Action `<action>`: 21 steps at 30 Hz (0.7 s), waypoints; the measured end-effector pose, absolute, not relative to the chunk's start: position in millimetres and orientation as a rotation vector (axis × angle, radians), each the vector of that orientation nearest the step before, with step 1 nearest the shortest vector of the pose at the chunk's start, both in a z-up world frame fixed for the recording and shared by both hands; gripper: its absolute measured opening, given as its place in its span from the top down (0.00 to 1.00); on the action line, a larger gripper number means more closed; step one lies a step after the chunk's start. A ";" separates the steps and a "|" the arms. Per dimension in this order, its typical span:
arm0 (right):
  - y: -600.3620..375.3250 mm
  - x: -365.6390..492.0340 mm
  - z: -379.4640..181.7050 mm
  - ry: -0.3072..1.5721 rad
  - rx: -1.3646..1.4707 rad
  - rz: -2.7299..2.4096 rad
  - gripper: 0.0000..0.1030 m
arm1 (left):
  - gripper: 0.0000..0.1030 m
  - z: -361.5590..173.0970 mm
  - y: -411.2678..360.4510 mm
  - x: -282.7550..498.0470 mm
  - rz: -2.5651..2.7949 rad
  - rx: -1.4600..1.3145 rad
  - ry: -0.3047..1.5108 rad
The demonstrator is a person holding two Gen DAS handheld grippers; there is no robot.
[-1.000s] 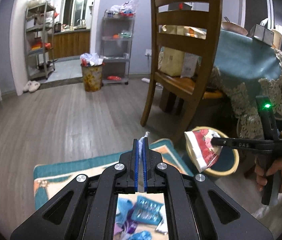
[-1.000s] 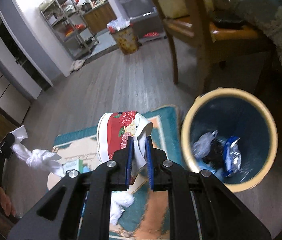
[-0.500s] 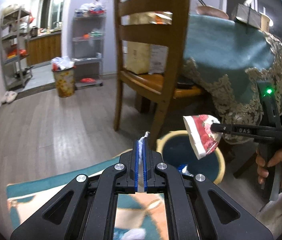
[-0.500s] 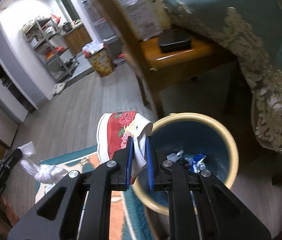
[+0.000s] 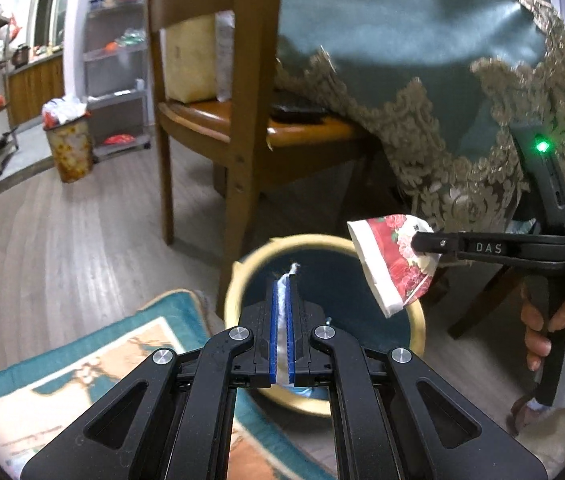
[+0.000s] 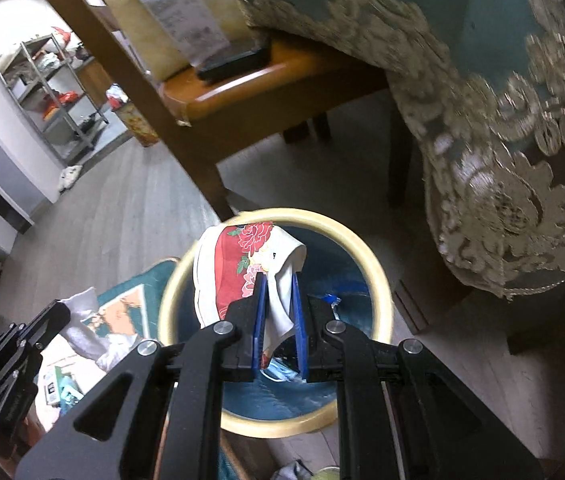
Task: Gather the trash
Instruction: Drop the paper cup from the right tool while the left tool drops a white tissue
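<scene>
While both grippers hang over it, the cream-rimmed blue bin [image 6: 378,280] on the floor beside the rug [image 5: 82,364] holds blue wrappers [image 6: 328,300] and crumpled scraps. Right gripper [image 6: 278,300] clamps a flattened red floral paper cup [image 6: 242,264] above the bin's left rim. Left gripper [image 5: 281,292] pinches white tissue [image 5: 281,300] above its near side.

Right tool [image 6: 278,280] clamping flowered paper cup [image 6: 242,268], above yellow-rimmed bin [image 6: 378,280], beside chair [image 6: 186,92]
</scene>
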State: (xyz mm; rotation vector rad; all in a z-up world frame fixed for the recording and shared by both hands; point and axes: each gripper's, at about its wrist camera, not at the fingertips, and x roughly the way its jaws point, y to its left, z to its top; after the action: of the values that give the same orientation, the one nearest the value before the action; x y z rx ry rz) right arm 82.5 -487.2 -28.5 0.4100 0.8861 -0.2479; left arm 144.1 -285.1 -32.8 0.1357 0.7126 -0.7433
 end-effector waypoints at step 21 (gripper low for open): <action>-486.0 102.8 -51.1 0.972 0.382 -0.266 0.87 | 0.83 -70.9 -313.7 155.4 -0.731 0.184 0.787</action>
State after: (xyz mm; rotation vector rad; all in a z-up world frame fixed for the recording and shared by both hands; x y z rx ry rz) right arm 102.8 -486.0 -51.1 0.3816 0.9718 -0.2662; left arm 155.4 -313.7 -70.9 0.1836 0.7869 -0.7305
